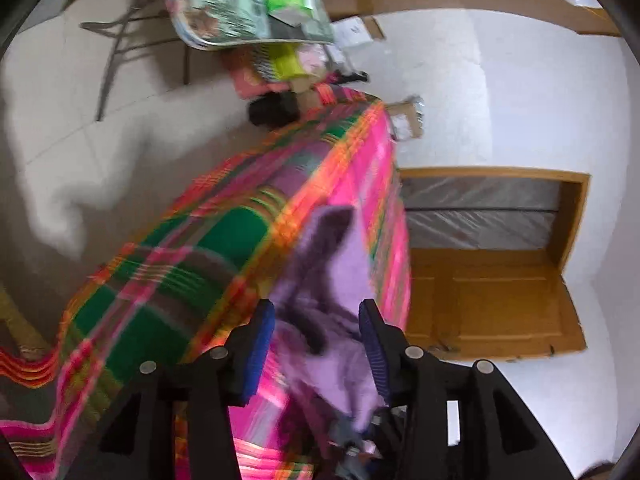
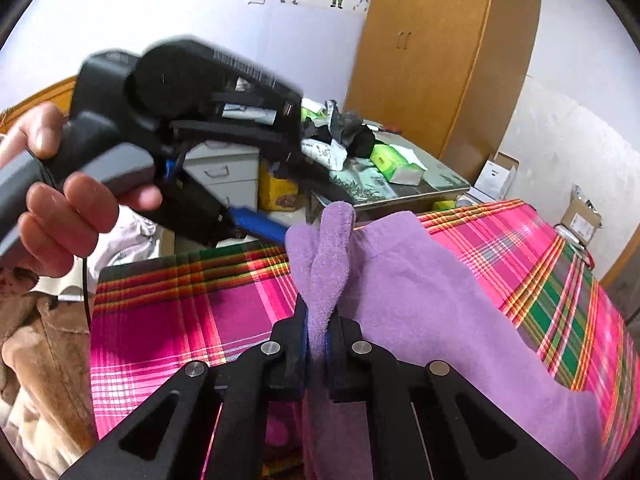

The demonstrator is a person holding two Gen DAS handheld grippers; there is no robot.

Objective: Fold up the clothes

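Observation:
A purple fleece cloth point(image 2: 432, 304) lies spread over the bed's pink plaid sheet point(image 2: 168, 320). My right gripper point(image 2: 318, 324) is shut on a bunched fold of the cloth, which sticks up between its fingers. My left gripper point(image 1: 318, 344) is open, its blue-padded fingers point(image 1: 260, 344) standing either side of a hanging part of the purple cloth point(image 1: 344, 280), above the plaid bed point(image 1: 192, 264). In the right wrist view the left gripper point(image 2: 264, 224) is held in a hand, just left of the cloth's raised edge.
A cluttered side table point(image 2: 400, 184) with a green tissue pack point(image 2: 396, 164) stands beyond the bed. A wooden wardrobe point(image 2: 440, 60) is behind it. Cardboard boxes point(image 2: 580, 216) sit on the floor. A wooden door point(image 1: 500, 296) is beside the bed. Brown clothing point(image 2: 36, 360) lies at left.

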